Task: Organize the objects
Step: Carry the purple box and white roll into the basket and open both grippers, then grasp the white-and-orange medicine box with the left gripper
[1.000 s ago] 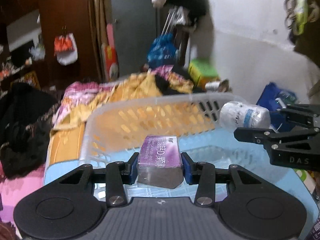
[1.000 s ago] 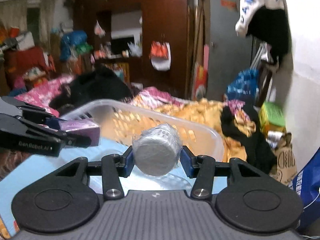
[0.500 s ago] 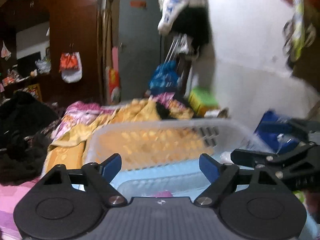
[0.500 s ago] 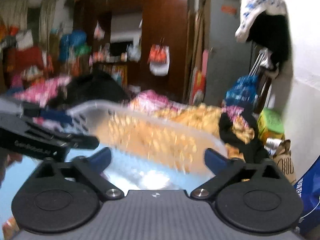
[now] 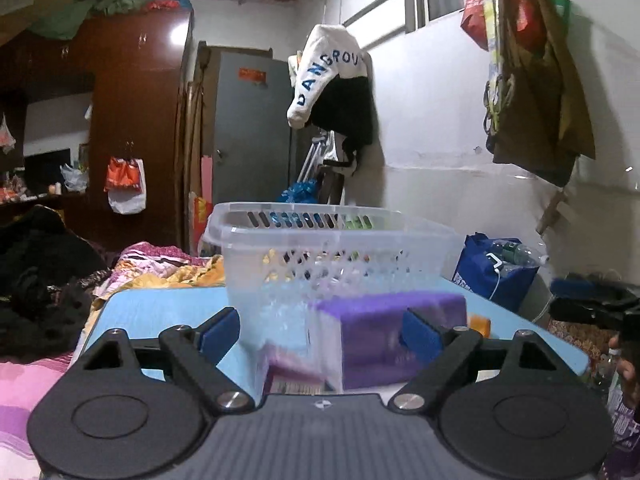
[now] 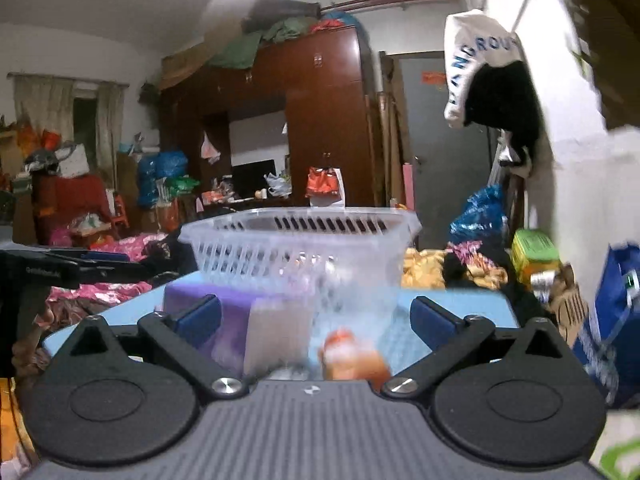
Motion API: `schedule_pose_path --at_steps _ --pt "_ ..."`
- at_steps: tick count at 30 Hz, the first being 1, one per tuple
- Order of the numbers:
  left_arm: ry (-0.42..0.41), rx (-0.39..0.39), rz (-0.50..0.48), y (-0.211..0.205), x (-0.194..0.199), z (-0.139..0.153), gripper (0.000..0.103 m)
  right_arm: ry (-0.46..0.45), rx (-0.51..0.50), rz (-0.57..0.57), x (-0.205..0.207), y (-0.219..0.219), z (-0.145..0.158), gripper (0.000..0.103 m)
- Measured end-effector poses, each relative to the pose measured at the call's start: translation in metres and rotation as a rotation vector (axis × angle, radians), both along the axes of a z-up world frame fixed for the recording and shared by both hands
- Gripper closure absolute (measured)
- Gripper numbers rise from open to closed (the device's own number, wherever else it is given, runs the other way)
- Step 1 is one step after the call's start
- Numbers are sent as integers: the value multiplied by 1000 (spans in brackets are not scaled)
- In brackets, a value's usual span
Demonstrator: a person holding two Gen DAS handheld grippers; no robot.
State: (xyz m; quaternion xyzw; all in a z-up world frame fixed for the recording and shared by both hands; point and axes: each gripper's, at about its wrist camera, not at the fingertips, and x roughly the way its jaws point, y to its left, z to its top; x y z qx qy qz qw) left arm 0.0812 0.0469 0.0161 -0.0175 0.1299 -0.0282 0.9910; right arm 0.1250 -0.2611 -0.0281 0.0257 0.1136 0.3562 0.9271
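A clear plastic basket [image 5: 332,256] stands on the light blue table [image 5: 160,312]; it also shows in the right wrist view [image 6: 300,248]. A purple box [image 5: 384,340] lies on the table in front of the basket, with a smaller purple box [image 5: 292,372] beside it. My left gripper [image 5: 320,328] is open and empty, low in front of these boxes. My right gripper [image 6: 316,316] is open and empty, low in front of the purple box [image 6: 224,320] and an orange packet [image 6: 356,360]. The left gripper [image 6: 60,268] shows at the left of the right wrist view.
A bed with heaped clothes [image 5: 48,280] lies left of the table. A blue bag with bottles [image 5: 496,276] stands at the right by the white wall. A wardrobe [image 6: 320,128] and a grey door [image 5: 252,128] are behind. Clothes hang on the wall [image 5: 332,76].
Both grippers opened, letting go of the purple box and the wrapped white roll over the basket, then dropped low to table level in front of the basket.
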Motion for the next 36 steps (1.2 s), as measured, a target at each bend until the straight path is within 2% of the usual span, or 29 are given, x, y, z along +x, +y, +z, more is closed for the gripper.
schedule_pose_path --at_steps 3,5,8,14,18,22,25,26,29,31,34,36 --pt "18 -2 -11 -11 -12 -13 13 54 -1 -23 -3 -4 -10 0" --pt "34 51 -51 -26 -19 -18 13 23 -41 -25 -10 -2 -8 0" --pt "26 131 -44 -42 -24 -21 13 -15 -23 8 -15 2 -5 0" --pt "-3 130 -49 -37 -36 -22 13 -56 19 26 -30 4 -8 0" --pt "-39 123 -33 -21 -52 -29 13 -100 41 149 -55 15 -8 0" --pt "-57 147 -61 -3 -60 -40 13 -135 -37 239 -65 51 -17 1" --pt "-42 154 -103 9 -60 -51 13 -116 -93 291 -62 73 -27 9" --pt "-34 155 -116 11 -58 -55 13 -114 -107 293 -58 78 -29 10" --pt "-7 161 -158 16 -51 -67 13 -113 -143 284 -47 93 -36 22" --pt "6 144 -167 19 -44 -73 13 -108 -167 287 -41 100 -44 33" --pt "6 111 -196 22 -38 -79 15 -129 -215 261 -37 110 -54 41" --pt "2 95 -220 21 -35 -81 23 -147 -220 250 -33 110 -58 45"
